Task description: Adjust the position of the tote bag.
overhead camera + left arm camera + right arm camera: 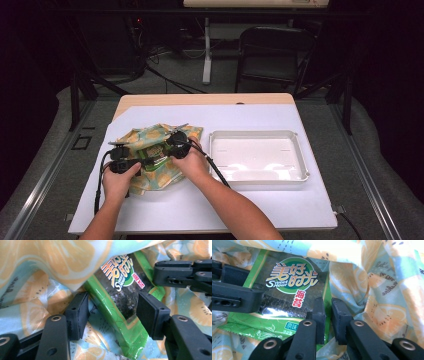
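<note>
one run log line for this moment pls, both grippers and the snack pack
left gripper: open, jaws astride green seaweed packet | right gripper: shut on packet edge | packet lies on citrus-print cloth | white tray: empty

Green seaweed snack packet is lying flat at left-center of the high view, half tucked into the orange-print cloth bag (crumpled, lying open on its side).

Green seaweed packet reads "Sweet Hour" with Chinese characters 美好时光, red 海苔 below, and 原味 on a small tag near its edge. Fruit-print cloth carries small script, too blurred to read.
</note>
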Available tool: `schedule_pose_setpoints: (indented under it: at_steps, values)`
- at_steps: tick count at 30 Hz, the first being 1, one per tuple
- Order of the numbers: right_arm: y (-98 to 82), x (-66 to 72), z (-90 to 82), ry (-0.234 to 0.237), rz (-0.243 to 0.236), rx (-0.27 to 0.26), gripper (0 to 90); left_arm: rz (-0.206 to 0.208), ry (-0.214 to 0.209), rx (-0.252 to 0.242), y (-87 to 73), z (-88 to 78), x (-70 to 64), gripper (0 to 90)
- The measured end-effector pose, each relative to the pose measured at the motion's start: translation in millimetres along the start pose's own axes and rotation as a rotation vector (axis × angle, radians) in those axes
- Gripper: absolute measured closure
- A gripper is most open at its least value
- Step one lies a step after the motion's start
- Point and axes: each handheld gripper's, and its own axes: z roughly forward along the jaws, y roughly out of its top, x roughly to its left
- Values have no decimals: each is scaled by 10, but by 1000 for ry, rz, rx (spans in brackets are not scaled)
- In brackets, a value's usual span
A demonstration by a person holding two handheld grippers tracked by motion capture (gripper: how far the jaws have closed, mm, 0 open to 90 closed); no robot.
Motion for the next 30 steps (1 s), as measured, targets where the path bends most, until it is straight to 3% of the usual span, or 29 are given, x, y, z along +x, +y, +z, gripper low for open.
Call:
schedule_pose_setpoints:
  at_steps: [1,7,13,20,22,24,30]
  values:
    - [-11,11,17,2,19,-26,815,-2,-4,4,5,3,13,434]
    - [-15,5,13,5,19,-20,816,-39,-22,-6,17,17,20,406]
    - [-25,5,21,-1,24,-31,817,-38,-32,-1,20,24,7,415]
    - [-29,-8,26,0,40,-37,814,-61,-70,-40,42,-3,8,445]
    - [-29,-13,22,-1,36,-30,814,-58,-66,-31,45,-3,6,450]
    - [-31,-10,23,1,40,-35,813,-70,-66,-55,43,9,-15,458]
    - [-46,-24,22,-7,41,-40,812,-57,-84,-62,41,13,-49,475]
